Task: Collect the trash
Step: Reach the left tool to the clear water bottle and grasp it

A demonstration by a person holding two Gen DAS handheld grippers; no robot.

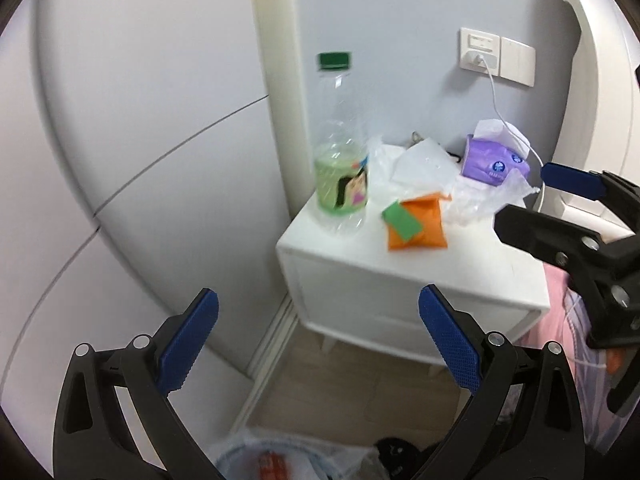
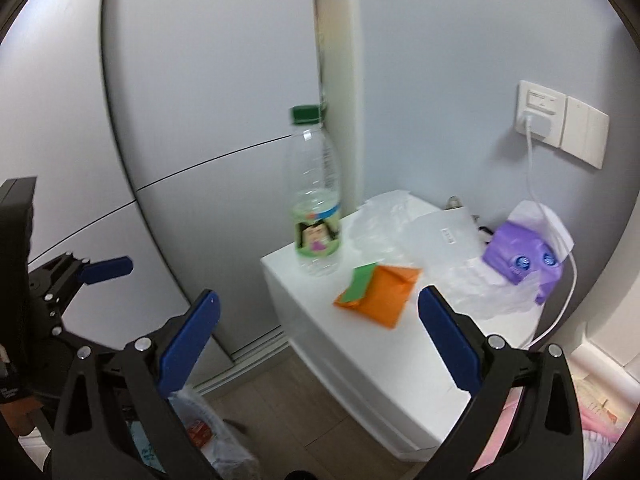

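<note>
From the left wrist camera, a white nightstand (image 1: 400,264) stands in a corner against a pale blue-grey wall, with a cream pillar behind its left edge and grey wardrobe panels to the left. On its worktop, a clear bottle (image 1: 340,140) with a green cap stands upright at the far left corner; just right of it lies an orange packet (image 1: 420,226) with a green slip (image 1: 400,222) on top. Crumpled clear plastic (image 1: 480,200) lies right of the packet, a purple tissue pack (image 1: 492,164) at the far right below a wall socket (image 1: 480,52). The left claw (image 1: 318,344) hangs spread apart, holding nothing, short of the nightstand. The right claw (image 1: 532,196) reaches in from the right, fingers apart. A trash bag (image 1: 280,460) sits on the wooden floor at the bottom edge.

From the right wrist camera, the right claw (image 2: 318,344) is likewise spread and holding nothing, near the orange packet (image 2: 380,296). The bottle (image 2: 316,196) stands left of it, the tissue pack (image 2: 520,256) far right. The left claw (image 2: 106,268) shows at left, the bag (image 2: 208,432) on the floor below.
</note>
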